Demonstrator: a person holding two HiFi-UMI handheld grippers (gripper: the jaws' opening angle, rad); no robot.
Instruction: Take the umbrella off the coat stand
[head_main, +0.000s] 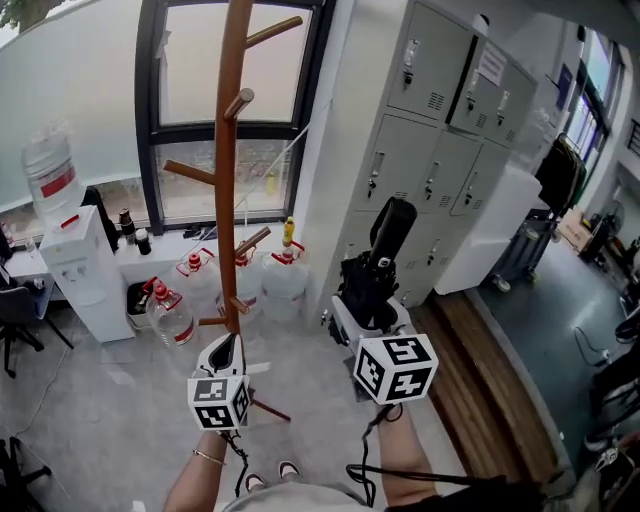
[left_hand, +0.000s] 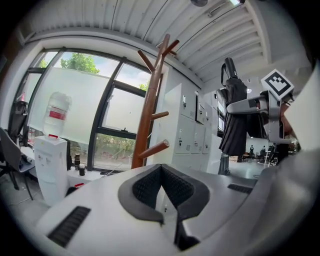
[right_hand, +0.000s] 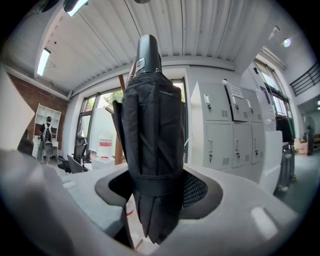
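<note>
The wooden coat stand (head_main: 228, 170) rises left of centre, its pegs bare. The folded black umbrella (head_main: 383, 255) stands upright and clear of the stand, to its right. My right gripper (head_main: 366, 305) is shut on the umbrella's lower part; in the right gripper view the umbrella (right_hand: 152, 150) fills the gap between the pads of that gripper (right_hand: 157, 187). My left gripper (head_main: 228, 348) is low in front of the pole, shut and empty, its pads meeting at the tip (left_hand: 161, 170). The left gripper view shows the stand (left_hand: 150, 110) and, at the right, the umbrella (left_hand: 232, 115).
Grey lockers (head_main: 440, 150) line the wall right of the stand. A water dispenser (head_main: 85, 265) and several water jugs (head_main: 170, 312) sit by the window at the left. A wooden floor strip (head_main: 480, 380) runs along the right. A person (right_hand: 47, 137) stands far off.
</note>
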